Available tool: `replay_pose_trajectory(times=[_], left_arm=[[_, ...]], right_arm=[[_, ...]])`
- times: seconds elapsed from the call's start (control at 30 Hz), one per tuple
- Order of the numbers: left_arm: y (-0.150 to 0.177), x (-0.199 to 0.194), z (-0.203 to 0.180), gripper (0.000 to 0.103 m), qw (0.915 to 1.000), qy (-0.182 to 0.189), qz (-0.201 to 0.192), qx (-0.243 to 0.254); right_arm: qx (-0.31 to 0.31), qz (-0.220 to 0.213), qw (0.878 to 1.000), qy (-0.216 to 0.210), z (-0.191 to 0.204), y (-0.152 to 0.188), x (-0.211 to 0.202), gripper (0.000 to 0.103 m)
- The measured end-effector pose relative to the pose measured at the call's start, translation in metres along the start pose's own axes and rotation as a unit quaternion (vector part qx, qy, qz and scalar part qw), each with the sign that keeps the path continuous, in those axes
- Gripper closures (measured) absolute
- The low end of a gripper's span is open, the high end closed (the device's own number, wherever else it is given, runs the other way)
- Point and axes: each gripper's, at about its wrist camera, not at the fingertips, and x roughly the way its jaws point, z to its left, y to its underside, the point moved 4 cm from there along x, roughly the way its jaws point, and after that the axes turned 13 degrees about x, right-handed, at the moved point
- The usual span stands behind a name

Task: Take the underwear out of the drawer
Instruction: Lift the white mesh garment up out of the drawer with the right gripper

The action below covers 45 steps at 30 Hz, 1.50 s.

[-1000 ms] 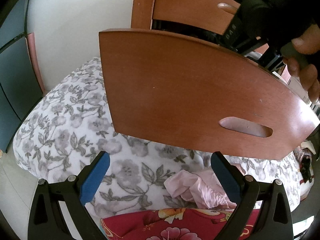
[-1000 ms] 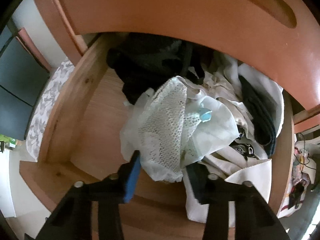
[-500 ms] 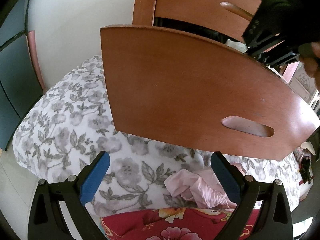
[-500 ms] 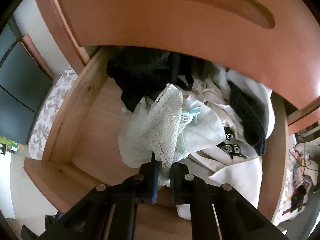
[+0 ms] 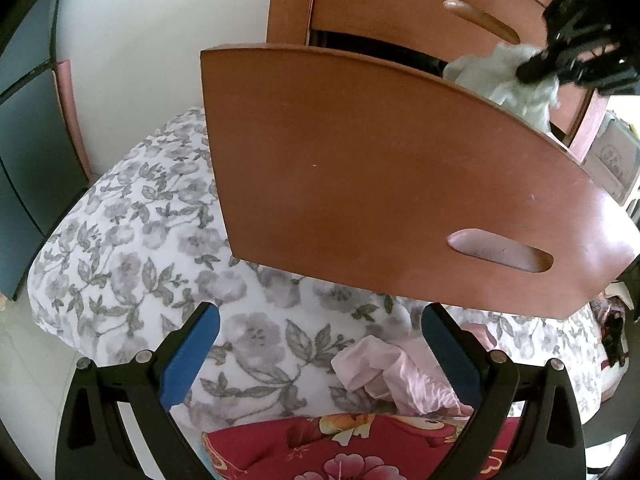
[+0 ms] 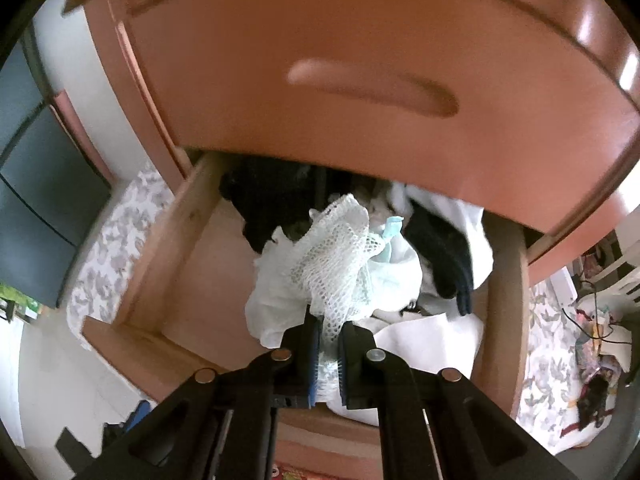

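My right gripper [image 6: 329, 330] is shut on white mesh underwear [image 6: 340, 252] with a pale blue bow, lifted above the open wooden drawer [image 6: 168, 240]. Black and white garments [image 6: 440, 256] lie heaped in the drawer beneath it. In the left wrist view the same white underwear [image 5: 504, 76] hangs above the drawer's brown front panel [image 5: 380, 184], held by the right gripper [image 5: 536, 66] at the upper right. My left gripper [image 5: 320, 356] stands open over the bed, below the panel, with nothing between its blue pads.
A floral grey-and-white bedspread [image 5: 132, 240] lies under the drawer. A pink garment [image 5: 392, 376] and a red flowered cloth [image 5: 360, 448] rest on it near the left gripper. A shut drawer [image 6: 360, 64] sits above the open one. Clutter and cables [image 6: 592, 344] lie at the right.
The right gripper closed on the white mesh underwear and has raised it up out of the drawer pile. The left gripper has stayed where it was, open.
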Motion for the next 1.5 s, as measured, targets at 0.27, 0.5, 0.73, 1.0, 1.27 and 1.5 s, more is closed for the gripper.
replay_pose_trajectory(times=[0.27,0.5,0.73,1.0,1.27,1.5], left_arm=[[-0.001,-0.004,-0.002,0.002,0.9999,-0.012,-0.003,0.008],[-0.002,-0.007,-0.003,0.002,0.9996,-0.024,-0.008,0.014],[-0.004,-0.015,-0.009,0.002,0.9984,-0.041,-0.024,0.031],[-0.005,-0.023,-0.012,0.002,0.9966,-0.054,-0.042,0.044],[-0.006,-0.03,-0.014,0.002,0.9951,-0.064,-0.06,0.047],[-0.007,-0.035,-0.019,0.002,0.9926,-0.073,-0.074,0.062]], right_arm=[[0.0,-0.052,0.998,-0.016,-0.003,-0.008,-0.054,0.095],[0.002,-0.08,0.997,-0.022,-0.005,-0.006,-0.087,0.095],[-0.001,-0.1,0.994,-0.033,-0.006,0.0,-0.113,0.095],[0.002,-0.126,0.991,-0.047,-0.017,0.01,-0.152,0.095],[-0.005,-0.161,0.985,-0.06,-0.024,0.022,-0.192,0.095],[-0.018,-0.171,0.982,-0.074,-0.025,0.039,-0.214,0.095]])
